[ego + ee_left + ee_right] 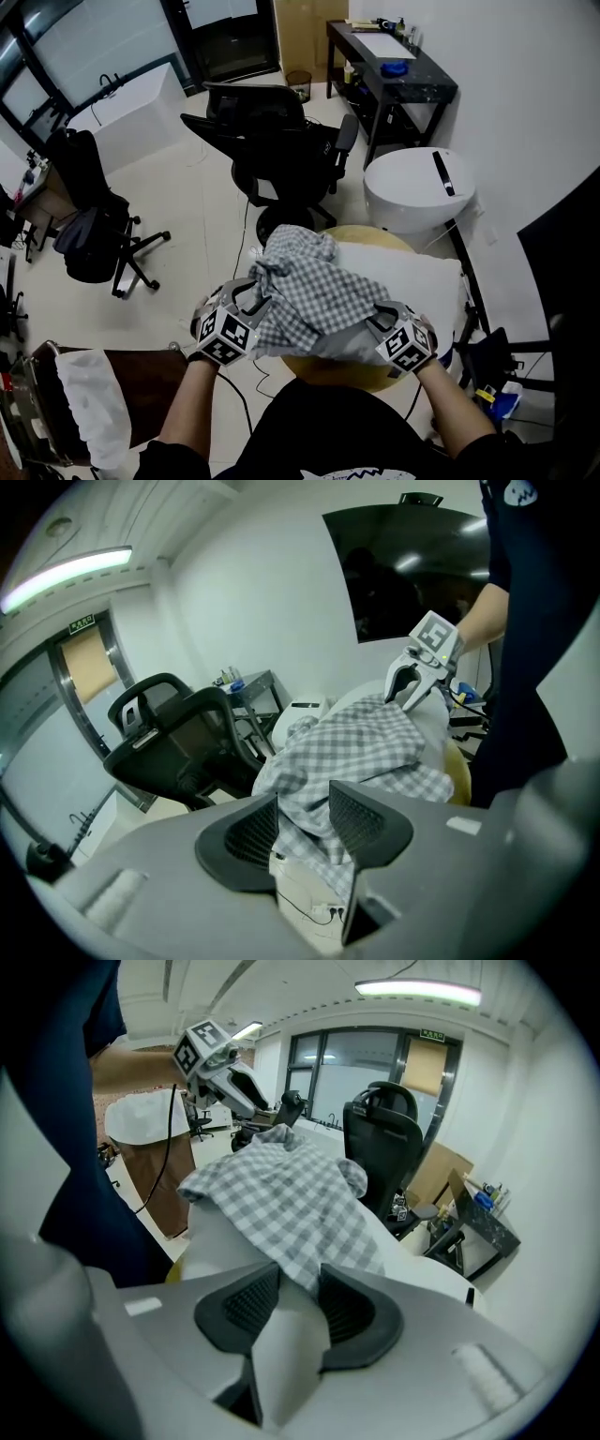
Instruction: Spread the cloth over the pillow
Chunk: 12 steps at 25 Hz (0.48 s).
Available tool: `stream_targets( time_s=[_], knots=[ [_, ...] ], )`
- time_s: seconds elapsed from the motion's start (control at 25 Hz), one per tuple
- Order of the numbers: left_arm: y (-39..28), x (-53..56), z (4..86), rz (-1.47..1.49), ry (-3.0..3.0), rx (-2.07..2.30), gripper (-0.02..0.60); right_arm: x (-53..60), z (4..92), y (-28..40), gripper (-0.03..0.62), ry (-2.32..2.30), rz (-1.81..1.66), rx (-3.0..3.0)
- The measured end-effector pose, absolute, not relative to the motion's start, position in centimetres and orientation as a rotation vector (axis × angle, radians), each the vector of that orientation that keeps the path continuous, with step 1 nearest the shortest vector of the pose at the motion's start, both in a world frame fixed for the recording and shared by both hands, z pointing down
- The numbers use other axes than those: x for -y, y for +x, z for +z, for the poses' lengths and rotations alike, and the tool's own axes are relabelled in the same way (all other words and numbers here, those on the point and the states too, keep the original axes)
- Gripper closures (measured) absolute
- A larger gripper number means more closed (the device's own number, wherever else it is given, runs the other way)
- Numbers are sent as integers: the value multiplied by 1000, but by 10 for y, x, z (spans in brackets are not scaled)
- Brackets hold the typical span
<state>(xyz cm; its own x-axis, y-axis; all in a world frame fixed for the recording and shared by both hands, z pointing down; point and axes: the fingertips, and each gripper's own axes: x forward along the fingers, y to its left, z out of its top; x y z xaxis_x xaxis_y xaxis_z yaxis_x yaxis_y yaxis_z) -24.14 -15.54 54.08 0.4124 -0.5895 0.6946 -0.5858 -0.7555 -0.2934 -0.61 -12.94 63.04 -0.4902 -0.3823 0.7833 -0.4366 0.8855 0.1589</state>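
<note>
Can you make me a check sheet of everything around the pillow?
surface: round yellowish table, mostly covered.
job's things: checked cloth lies bunched on white pillow, not spread flat.
clutter: nothing seen on the pillow besides the cloth.
grippers: left gripper jaws apart, cloth between them; right gripper jaws round the cloth's corner, grip unclear.
cables: dark cable hangs below the left gripper.
surroundings: black office chair, white round table, dark desk by the wall.
</note>
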Motion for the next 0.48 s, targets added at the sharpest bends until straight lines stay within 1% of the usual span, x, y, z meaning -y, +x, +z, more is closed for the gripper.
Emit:
stream_targets(
  time_s=[0.16,0.2,0.24,0.28,0.36,0.4,0.48],
  knots=[
    [-212,124,547,-1305,-2673,-871,420,136,622,-4,523,632,98,2146],
    [-204,115,552,-1314,-2685,-809,420,139,619,-3,564,651,107,2150],
    [-196,106,557,-1320,-2699,-747,420,142,617,-2,577,674,119,2154],
    [-187,97,562,-1322,-2712,-684,419,146,614,-1,579,698,133,2158],
    [-171,80,573,-1332,-2711,-558,398,153,609,2,580,745,167,2164],
    [-164,72,579,-1340,-2698,-495,383,157,606,3,580,765,180,2167],
    [-152,53,592,-1349,-2663,-351,332,162,601,3,581,792,195,2168]
  ],
)
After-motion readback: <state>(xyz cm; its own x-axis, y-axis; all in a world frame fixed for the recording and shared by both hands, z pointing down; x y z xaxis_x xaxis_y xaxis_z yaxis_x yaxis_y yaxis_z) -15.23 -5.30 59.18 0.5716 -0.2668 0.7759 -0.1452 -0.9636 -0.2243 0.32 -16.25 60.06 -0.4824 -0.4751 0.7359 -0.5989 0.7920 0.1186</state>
